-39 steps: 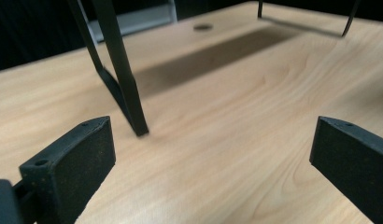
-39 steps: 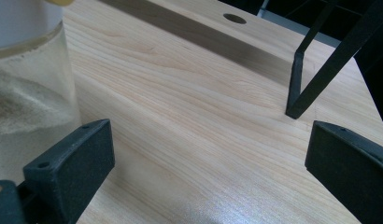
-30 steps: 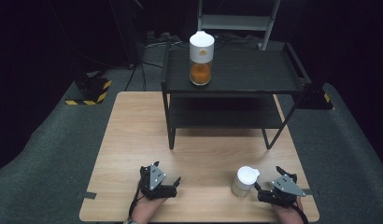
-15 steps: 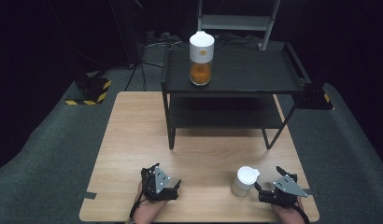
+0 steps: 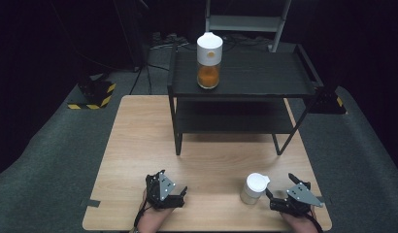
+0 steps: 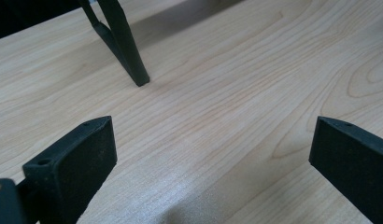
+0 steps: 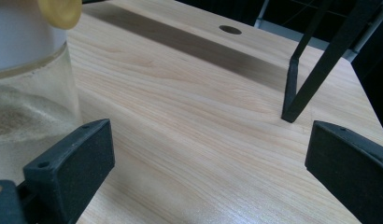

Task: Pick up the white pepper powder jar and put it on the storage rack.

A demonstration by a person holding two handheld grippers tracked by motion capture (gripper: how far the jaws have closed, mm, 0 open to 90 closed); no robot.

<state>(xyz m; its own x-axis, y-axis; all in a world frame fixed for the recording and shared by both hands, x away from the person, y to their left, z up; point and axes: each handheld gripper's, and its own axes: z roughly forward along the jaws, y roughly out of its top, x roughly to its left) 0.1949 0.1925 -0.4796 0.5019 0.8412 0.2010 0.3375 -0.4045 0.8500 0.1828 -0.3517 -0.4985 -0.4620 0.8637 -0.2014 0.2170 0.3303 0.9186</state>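
Table (image 5: 139,145): light wood, set on grey carpet; both grippers sit near its front edge, at the person's side.
Black shelf rack (image 5: 245,92): stands on the far half of the table, two tiers on thin legs; one leg's foot shows in the left gripper view (image 6: 140,79), another in the right gripper view (image 7: 290,114).
Orange-filled jar (image 5: 208,60): upright on the rack's top tier, toward its left, white lid on — well apart from both grippers.
White-lidded jar (image 5: 254,188): upright on the table at front right, clear glass with a pale, sandy fill; it is just beside the right gripper, on that gripper's left. In the right gripper view it stands at the left edge (image 7: 26,93), outside the jaw gap, close by the left jaw — whether it touches that jaw I cannot tell.
Left gripper (image 5: 181,193): low over the table at front left, held in a hand; jaws spread wide apart in the left gripper view (image 6: 213,154), bare wood between them.
Right gripper (image 5: 267,193): at front right, held in a hand, jaws pointing toward the white-lidded jar; jaws wide apart (image 7: 208,154), with bare table between them.
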